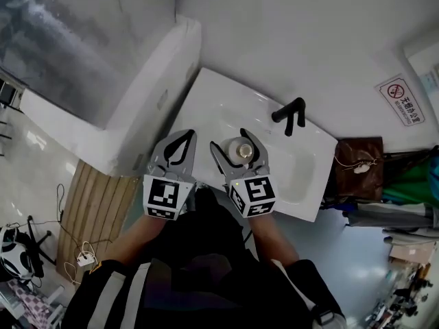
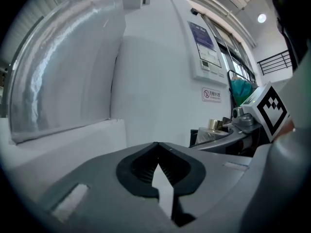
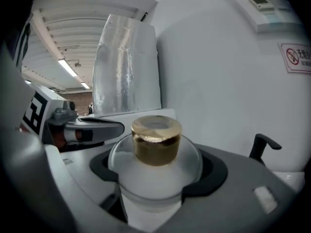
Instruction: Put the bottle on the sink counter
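Note:
A clear round bottle (image 1: pixel 240 149) with a gold cap (image 3: pixel 156 139) sits upright between the jaws of my right gripper (image 1: pixel 230 141), which is shut on its body. It hangs over the near left part of the white sink counter (image 1: pixel 219 98). My left gripper (image 1: pixel 185 137) is just to its left, shut, its tips meeting with nothing between them (image 2: pixel 156 147). The left gripper view shows the bottle's cap (image 2: pixel 214 124) off to the right. The bottle's lower part is hidden by the jaws.
A black faucet (image 1: pixel 289 115) stands at the back of the basin (image 1: pixel 302 163). A white cabinet (image 1: pixel 147 94) with a silvery panel (image 1: pixel 75 33) adjoins the counter's left side. A brown bag (image 1: pixel 358 164) hangs to the right, under a no-smoking sign (image 1: pixel 401 100).

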A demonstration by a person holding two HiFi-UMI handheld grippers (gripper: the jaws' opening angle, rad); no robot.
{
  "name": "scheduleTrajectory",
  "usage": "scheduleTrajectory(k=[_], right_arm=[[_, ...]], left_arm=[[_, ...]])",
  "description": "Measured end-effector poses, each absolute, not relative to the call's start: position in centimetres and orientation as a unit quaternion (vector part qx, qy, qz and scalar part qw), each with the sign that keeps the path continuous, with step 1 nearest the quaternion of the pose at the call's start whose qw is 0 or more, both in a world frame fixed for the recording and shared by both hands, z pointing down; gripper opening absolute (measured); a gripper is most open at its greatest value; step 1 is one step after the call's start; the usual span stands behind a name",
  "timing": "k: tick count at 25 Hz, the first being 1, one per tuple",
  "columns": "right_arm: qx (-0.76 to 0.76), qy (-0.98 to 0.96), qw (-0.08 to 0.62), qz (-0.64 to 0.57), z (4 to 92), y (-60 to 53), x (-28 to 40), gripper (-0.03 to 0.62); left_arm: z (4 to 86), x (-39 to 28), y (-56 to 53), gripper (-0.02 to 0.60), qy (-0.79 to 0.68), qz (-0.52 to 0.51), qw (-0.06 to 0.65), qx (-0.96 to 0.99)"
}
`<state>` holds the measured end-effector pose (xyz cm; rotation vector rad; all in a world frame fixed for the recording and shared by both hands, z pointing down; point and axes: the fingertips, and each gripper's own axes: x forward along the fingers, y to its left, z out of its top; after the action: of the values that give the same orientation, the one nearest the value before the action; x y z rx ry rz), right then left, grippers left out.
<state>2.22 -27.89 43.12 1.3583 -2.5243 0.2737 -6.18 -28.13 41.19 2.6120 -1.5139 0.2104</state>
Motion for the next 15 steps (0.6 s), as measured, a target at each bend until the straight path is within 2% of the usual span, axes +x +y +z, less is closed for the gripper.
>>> scheduleTrajectory(k=[15], right_arm=[[0.455,-0.870,0.151,0.117,48.1,-40.0,2.9,0.342]], left_arm=[[46.8,-4.5,-38.1,0.001,-0.514,0.119,0.091,0.844]])
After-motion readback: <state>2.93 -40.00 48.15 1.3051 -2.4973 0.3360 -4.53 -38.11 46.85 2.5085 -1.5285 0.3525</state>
